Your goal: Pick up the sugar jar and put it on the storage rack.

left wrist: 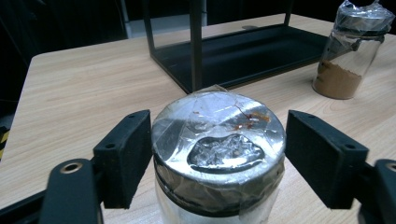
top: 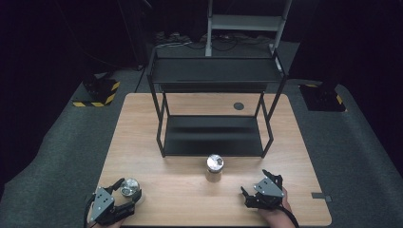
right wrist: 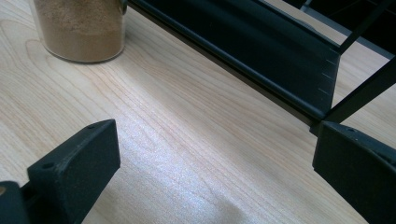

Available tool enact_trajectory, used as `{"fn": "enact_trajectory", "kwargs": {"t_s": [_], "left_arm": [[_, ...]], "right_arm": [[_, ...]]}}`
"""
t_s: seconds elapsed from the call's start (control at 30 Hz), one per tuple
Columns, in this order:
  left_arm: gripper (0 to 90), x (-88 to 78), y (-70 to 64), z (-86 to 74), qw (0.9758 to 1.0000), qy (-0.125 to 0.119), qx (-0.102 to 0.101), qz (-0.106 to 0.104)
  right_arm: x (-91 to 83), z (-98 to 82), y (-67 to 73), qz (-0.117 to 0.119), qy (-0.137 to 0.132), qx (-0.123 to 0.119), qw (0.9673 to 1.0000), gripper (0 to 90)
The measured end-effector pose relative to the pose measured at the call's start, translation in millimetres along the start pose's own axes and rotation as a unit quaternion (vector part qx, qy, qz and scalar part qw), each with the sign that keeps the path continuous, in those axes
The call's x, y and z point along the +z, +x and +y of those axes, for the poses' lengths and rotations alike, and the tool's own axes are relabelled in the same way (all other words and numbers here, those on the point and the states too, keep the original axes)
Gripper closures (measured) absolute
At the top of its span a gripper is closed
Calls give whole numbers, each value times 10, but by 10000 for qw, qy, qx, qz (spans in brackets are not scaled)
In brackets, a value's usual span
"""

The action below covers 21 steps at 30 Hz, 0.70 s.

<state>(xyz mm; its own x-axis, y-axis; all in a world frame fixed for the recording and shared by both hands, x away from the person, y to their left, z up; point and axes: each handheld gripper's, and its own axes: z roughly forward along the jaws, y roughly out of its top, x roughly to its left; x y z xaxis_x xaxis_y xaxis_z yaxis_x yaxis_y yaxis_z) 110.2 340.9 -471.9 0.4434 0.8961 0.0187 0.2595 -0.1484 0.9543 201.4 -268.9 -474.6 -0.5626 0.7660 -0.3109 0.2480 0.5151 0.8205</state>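
At the table's (top: 157, 142) near left corner, the left gripper (left wrist: 217, 151) brackets a foil-capped glass jar (left wrist: 218, 154): one pad touches the lid's side, the other stands just clear, so no firm clamp yet. The glass looks rigid, breakable and likely slick; the crinkled cap rim probably offers the surest purchase. The right gripper (right wrist: 215, 163) rests wide open on bare wood. Farther off stands a powder jar (top: 214, 168), then the black shelf rack (top: 214, 135).
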Motion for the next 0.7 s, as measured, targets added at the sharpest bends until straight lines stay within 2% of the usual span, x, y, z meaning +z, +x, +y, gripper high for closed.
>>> {"fn": "enact_trajectory", "kwargs": {"t_s": [0.03, 0.1, 0.43, 0.7], "left_arm": [[282, -3, 4, -2, 10000, -4, -5, 0], [302, -17, 60, -33, 9997, -91, -206, -97], [334, -28, 46, -34, 9999, -53, -91, -50], [345, -31, 40, -17, 9999, -34, -90, -37]], "right_arm": [[0, 0, 1, -2, 1, -1, 10000, 0], [0, 0, 2, -6, 0, -6, 10000, 0], [0, 0, 1, -5, 0, 4, 10000, 0], [-1, -3, -3, 2, -7, 12, 10000, 0]]}}
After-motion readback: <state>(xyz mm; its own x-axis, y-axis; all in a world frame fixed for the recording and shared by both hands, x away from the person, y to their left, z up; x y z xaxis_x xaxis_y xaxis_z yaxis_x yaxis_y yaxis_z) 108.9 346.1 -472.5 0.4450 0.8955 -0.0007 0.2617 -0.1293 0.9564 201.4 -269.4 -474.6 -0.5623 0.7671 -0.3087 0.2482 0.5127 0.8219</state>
